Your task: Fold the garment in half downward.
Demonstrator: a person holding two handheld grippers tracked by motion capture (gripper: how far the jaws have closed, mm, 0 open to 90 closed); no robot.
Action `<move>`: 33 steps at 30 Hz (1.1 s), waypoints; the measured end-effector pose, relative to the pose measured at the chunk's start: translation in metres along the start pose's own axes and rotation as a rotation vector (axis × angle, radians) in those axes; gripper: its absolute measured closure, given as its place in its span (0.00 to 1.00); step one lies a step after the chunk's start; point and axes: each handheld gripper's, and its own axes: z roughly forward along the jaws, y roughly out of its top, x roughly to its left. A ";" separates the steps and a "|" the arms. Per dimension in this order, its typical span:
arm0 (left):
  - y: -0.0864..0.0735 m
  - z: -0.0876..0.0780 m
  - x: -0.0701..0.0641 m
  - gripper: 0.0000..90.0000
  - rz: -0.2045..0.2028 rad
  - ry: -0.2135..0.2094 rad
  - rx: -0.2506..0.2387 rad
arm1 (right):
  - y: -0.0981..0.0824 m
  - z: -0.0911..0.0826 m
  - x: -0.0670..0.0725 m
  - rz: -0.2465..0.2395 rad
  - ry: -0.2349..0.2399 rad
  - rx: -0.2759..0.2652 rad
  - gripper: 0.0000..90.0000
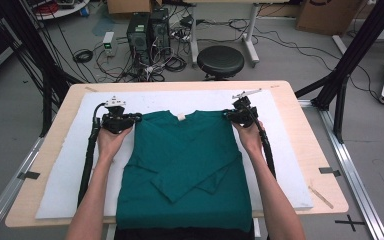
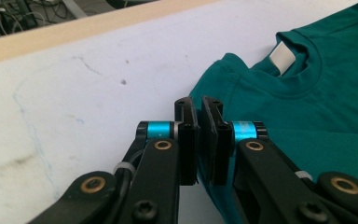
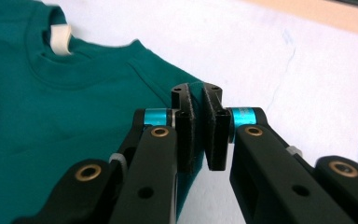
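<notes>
A teal T-shirt [image 1: 185, 160] lies flat on the white mat [image 1: 65, 175], collar at the far side, both sleeves folded in across its front. My left gripper [image 1: 136, 118] sits at the shirt's left shoulder. In the left gripper view, the left gripper [image 2: 199, 105] is shut with the shoulder edge of the shirt [image 2: 307, 107] pinched between the pads. My right gripper [image 1: 228, 114] is at the right shoulder. The right gripper [image 3: 197, 91] is likewise shut on the fabric edge of the shirt [image 3: 74, 102]. The white neck label [image 3: 60, 37] shows inside the collar.
The mat covers most of a wooden table [image 1: 312, 150], and the shirt's hem hangs at the near edge. A black stool [image 1: 220, 61] and computer towers [image 1: 147, 30] with cables stand beyond the far edge. Black frame posts [image 1: 347, 60] rise at the right.
</notes>
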 end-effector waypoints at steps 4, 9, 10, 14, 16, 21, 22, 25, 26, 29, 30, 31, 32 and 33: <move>0.014 -0.002 0.001 0.95 0.010 0.015 -0.032 | 0.013 -0.004 -0.003 0.023 0.002 -0.023 0.95; 0.029 -0.002 0.006 0.94 0.001 0.030 -0.065 | 0.030 -0.009 -0.004 0.025 -0.017 -0.046 0.95; 0.032 -0.002 0.006 0.94 0.001 0.030 -0.067 | 0.033 -0.011 -0.005 0.020 -0.021 -0.060 0.95; 0.043 -0.002 0.008 0.94 -0.002 0.022 -0.090 | 0.041 -0.016 -0.005 0.018 -0.037 -0.081 0.95; 0.048 -0.001 0.008 0.94 0.005 0.021 -0.093 | 0.043 -0.018 -0.007 0.021 -0.042 -0.085 0.95; 0.062 -0.003 0.004 0.94 0.049 0.012 -0.124 | 0.047 -0.025 -0.010 0.017 -0.048 -0.104 0.95; 0.064 -0.004 0.003 0.94 0.055 0.011 -0.122 | 0.048 -0.027 -0.010 0.015 -0.050 -0.116 0.95; 0.070 -0.005 0.000 0.94 0.068 0.019 -0.122 | 0.049 -0.032 -0.011 0.013 -0.062 -0.139 0.95; 0.072 -0.006 -0.001 0.94 0.070 0.020 -0.127 | 0.049 -0.033 -0.011 0.014 -0.063 -0.141 0.95; 0.075 -0.009 -0.004 0.94 0.083 0.018 -0.140 | 0.048 -0.036 -0.014 0.026 -0.053 -0.153 0.95; 0.075 -0.009 -0.005 0.94 0.083 0.015 -0.140 | 0.048 -0.037 -0.015 0.030 -0.046 -0.157 0.95; 0.075 -0.009 -0.005 0.94 0.086 0.014 -0.134 | 0.047 -0.037 -0.015 0.032 -0.047 -0.151 0.95; 0.074 -0.009 -0.006 0.94 0.087 0.013 -0.129 | 0.047 -0.037 -0.015 0.030 -0.044 -0.143 0.95; 0.072 -0.009 -0.006 0.94 0.089 0.012 -0.125 | 0.046 -0.037 -0.015 0.029 -0.038 -0.134 0.95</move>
